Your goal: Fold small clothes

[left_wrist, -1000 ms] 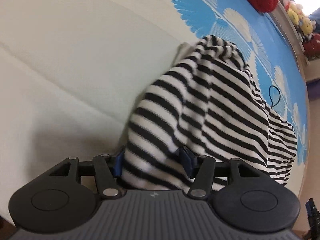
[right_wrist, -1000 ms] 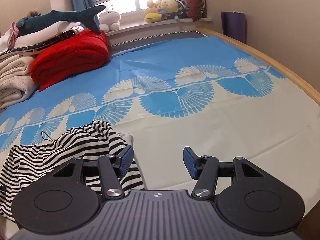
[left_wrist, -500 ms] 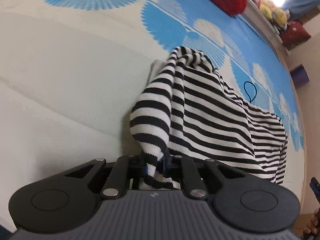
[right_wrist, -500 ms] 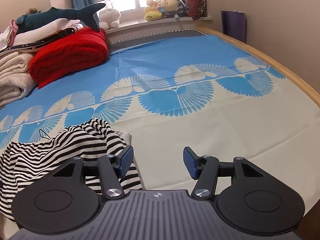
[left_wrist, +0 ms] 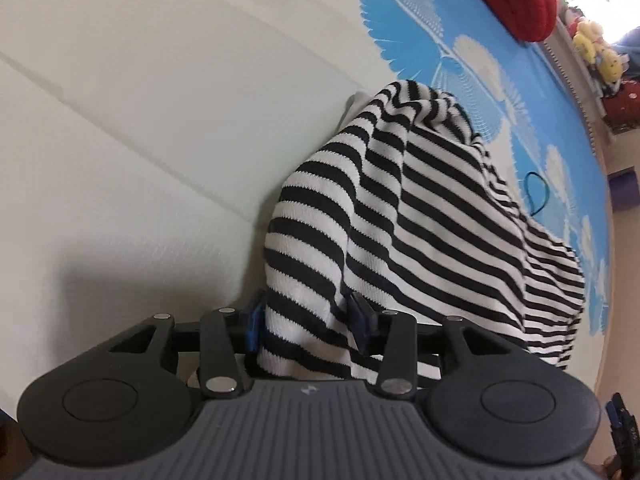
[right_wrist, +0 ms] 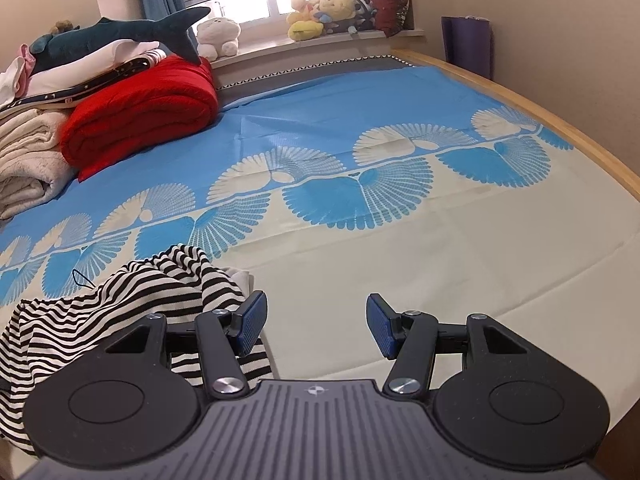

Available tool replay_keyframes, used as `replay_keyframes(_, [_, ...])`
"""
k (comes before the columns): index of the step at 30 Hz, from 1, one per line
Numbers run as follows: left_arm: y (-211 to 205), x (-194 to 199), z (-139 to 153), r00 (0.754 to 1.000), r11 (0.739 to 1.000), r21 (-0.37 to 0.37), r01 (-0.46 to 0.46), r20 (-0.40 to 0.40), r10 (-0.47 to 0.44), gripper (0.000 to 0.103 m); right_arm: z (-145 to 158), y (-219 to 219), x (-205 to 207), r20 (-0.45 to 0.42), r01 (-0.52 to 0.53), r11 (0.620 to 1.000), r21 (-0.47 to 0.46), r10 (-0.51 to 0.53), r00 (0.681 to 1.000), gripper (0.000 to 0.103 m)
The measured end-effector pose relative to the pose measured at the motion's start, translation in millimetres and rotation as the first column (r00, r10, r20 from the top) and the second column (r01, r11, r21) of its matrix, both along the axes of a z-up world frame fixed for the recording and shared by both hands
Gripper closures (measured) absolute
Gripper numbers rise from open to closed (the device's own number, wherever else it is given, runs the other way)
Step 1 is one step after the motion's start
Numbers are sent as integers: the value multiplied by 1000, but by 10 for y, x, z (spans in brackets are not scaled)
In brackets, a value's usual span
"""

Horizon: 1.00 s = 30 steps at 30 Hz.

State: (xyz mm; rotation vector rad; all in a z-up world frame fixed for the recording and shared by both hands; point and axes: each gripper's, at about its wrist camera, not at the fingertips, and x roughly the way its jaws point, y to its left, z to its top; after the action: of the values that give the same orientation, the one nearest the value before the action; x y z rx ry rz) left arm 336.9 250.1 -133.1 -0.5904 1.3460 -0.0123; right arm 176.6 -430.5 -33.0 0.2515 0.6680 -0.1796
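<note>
A black-and-white striped garment lies bunched on the bed. In the left wrist view a fold of it hangs between the two blue pads of my left gripper, which stand apart with cloth between them, so the left gripper is open. In the right wrist view the same striped garment lies at the lower left. My right gripper is open and empty, just right of the garment, over the cream part of the sheet.
The bed sheet is cream with blue fan shapes. A red rolled blanket and stacked towels lie at the back left. Plush toys sit on the window sill. The wooden bed edge runs along the right.
My left gripper was shut on a fold of the striped garment half a second ago; now its pads stand apart around the cloth. The right gripper has stayed open and hardly moved.
</note>
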Motion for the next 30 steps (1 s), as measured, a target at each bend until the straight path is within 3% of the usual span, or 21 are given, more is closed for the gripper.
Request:
replay_keyframes(2, [-19, 27, -27, 1000, 1000, 13, 0, -4, 0, 58, -3, -24, 0, -2, 6, 1000, 3, -6, 1000, 46])
replay_keyframes(4, [-67, 52, -47, 1000, 1000, 17, 13, -3, -13, 77, -6, -28, 3, -5, 10, 1000, 2, -10, 1000, 46])
replay_keyframes(7, [-185, 78, -13, 997, 996, 50, 71, 18, -72, 87, -11, -40, 13, -8, 15, 1000, -1, -15, 1000, 46])
replay_keyframes(11, [-239, 22, 113, 995, 991, 109, 76, 62, -83, 90, -19, -47, 14, -9, 22, 1000, 7, -22, 1000, 46])
replay_keyframes(23, [-347, -224, 590, 980, 982, 183, 48, 183, -83, 91, 2, 5, 28, -4, 8, 1000, 26, -8, 1000, 46])
replay_keyframes(27, [-402, -257, 751, 975, 964, 257, 67, 187, -118, 91, 32, -2, -5, 16, 31, 996, 79, -32, 999, 46])
replay_keyframes(30, [-296, -299, 727, 977, 963, 266, 46, 190, -100, 91, 30, 82, 45, 21, 27, 996, 82, -28, 999, 46])
